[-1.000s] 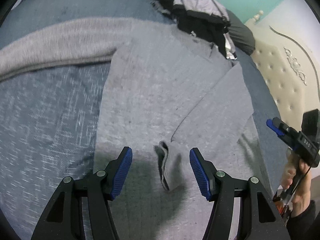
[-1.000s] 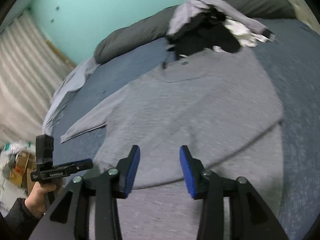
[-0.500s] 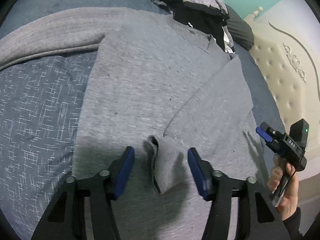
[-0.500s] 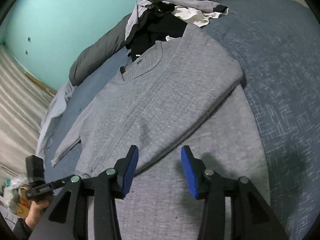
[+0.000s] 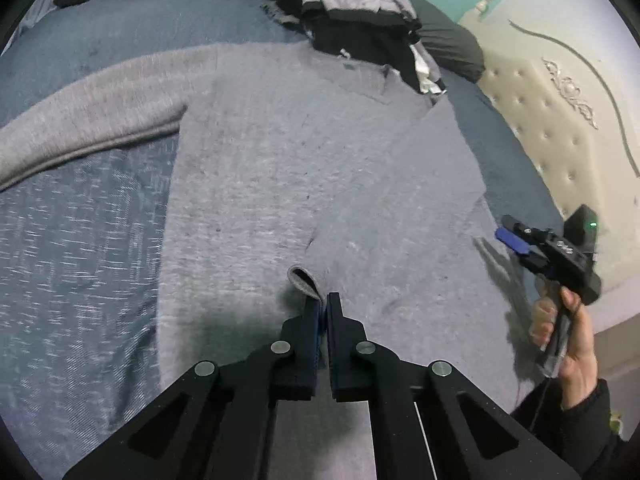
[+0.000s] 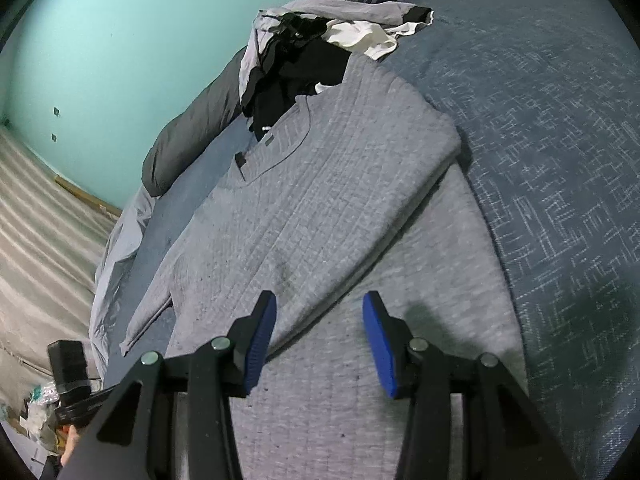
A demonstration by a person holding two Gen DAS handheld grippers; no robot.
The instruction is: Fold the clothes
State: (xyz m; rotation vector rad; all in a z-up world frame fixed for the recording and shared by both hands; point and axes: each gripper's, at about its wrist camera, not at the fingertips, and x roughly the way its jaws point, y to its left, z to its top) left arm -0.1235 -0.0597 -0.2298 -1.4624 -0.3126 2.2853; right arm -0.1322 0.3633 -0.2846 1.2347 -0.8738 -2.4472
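A grey knitted sweater [image 5: 280, 184] lies flat on the blue bedspread [image 5: 80, 248]. One sleeve is folded across its body and ends in a cuff [image 5: 303, 279]. My left gripper [image 5: 323, 310] is shut on that cuff, which pokes up just beyond the fingertips. The other sleeve [image 5: 92, 128] stretches out to the left. In the right wrist view the sweater [image 6: 320, 184] fills the middle. My right gripper [image 6: 319, 320] hangs open above its lower part with nothing between the fingers. The left wrist view shows the right gripper [image 5: 510, 236] in a hand [image 5: 572, 344] at the sweater's right edge.
A heap of black, grey and white clothes [image 6: 312, 48] lies just past the sweater's collar, against a long dark pillow [image 6: 188, 136]. A cream tufted headboard [image 5: 536, 128] borders the bed on the right. Bare bedspread [image 6: 560, 168] lies to the right of the sweater.
My left gripper has closed on the folded sleeve's cuff and lifted slightly. My right gripper has dropped closer to the sweater and stayed open.
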